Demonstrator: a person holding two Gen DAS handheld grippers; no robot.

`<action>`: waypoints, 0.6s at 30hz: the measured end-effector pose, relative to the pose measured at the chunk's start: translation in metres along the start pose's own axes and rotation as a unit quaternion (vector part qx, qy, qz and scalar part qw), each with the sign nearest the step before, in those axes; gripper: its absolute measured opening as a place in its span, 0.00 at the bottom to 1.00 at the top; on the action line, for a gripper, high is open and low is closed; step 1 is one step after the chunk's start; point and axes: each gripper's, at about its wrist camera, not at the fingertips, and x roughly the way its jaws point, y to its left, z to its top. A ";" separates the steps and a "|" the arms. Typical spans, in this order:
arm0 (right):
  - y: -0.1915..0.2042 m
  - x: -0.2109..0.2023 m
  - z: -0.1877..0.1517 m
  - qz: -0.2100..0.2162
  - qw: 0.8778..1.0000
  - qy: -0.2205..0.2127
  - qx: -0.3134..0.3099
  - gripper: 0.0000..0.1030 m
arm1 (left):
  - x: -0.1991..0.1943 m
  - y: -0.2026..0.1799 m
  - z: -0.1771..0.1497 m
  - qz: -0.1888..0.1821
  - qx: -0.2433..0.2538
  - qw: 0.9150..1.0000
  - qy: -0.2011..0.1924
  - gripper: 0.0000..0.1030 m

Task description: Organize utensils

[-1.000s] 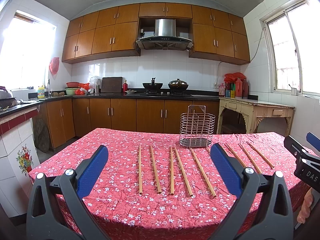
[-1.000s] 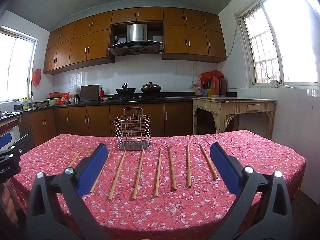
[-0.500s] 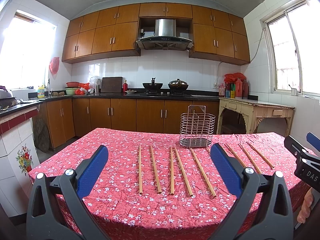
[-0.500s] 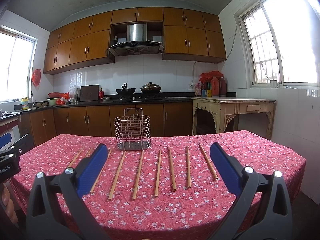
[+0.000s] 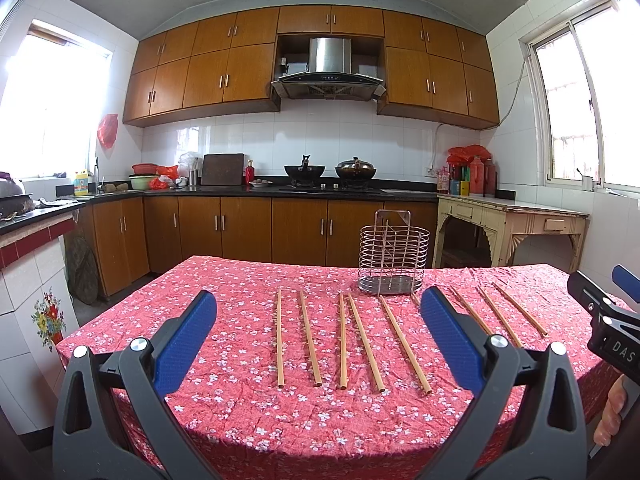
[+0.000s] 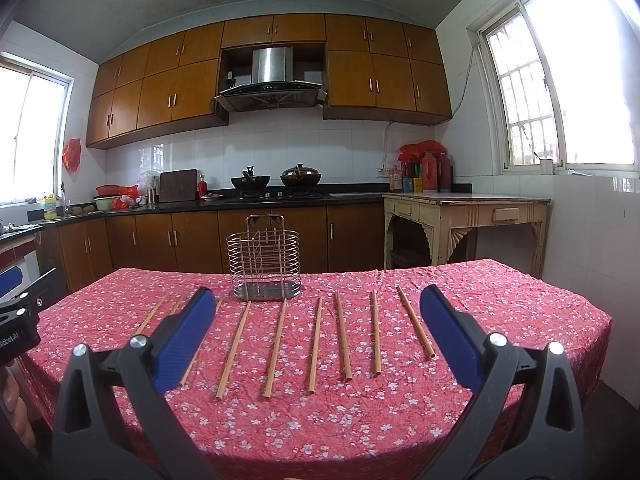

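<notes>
Chopsticks (image 5: 310,342) lie in a loose row across the desk (image 5: 248,420), which wears a red floral cloth, all pointing roughly away from the cameras. On the left, the left gripper (image 5: 318,336) hovers low over the near edge, its blue-padded fingers (image 5: 184,342) spread wide and grasping nothing; five sticks sit in the gap ahead of it, untouched, and three more lie off beyond its right finger. Behind the row stands the wire utensil holder (image 5: 394,258), upright, well back from both grippers; whether anything is inside it cannot be told. Moving right, the right gripper (image 6: 316,334) hangs level at the same near edge, released just as wide, with six sticks framed between its fingers (image 6: 450,340) and none of them in contact. At the far right of the left view, a hand (image 5: 612,412) wraps the right gripper's handle; only fingertips show.
</notes>
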 end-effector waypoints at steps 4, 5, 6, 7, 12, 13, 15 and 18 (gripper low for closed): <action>-0.002 0.001 0.001 0.001 1.000 0.000 0.002 0.96 | 0.000 0.000 0.000 0.000 0.000 1.000 0.000 0.98; -0.002 0.002 0.000 0.001 1.000 0.001 0.002 0.96 | 0.000 0.000 0.000 0.000 0.000 1.000 0.000 0.98; -0.002 0.002 0.000 0.000 1.000 0.001 0.002 0.96 | 0.000 0.000 0.000 0.000 0.000 1.000 0.000 0.98; -0.002 0.002 0.000 0.000 1.000 0.001 0.002 0.96 | 0.000 0.000 0.000 0.000 0.000 1.000 0.001 0.98; -0.007 0.001 -0.002 0.000 1.000 0.002 0.003 0.96 | 0.003 0.001 -0.004 -0.001 -0.001 1.000 0.003 0.98; -0.011 0.000 -0.003 0.000 1.000 0.002 0.003 0.96 | 0.003 0.001 -0.004 -0.001 -0.002 1.000 0.003 0.98; -0.012 0.001 -0.004 0.000 1.000 0.003 0.004 0.96 | 0.004 0.000 -0.006 -0.001 -0.002 1.000 0.004 0.98; -0.012 0.001 -0.005 0.000 1.000 0.002 0.004 0.96 | 0.005 0.000 -0.006 -0.001 -0.002 1.000 0.003 0.98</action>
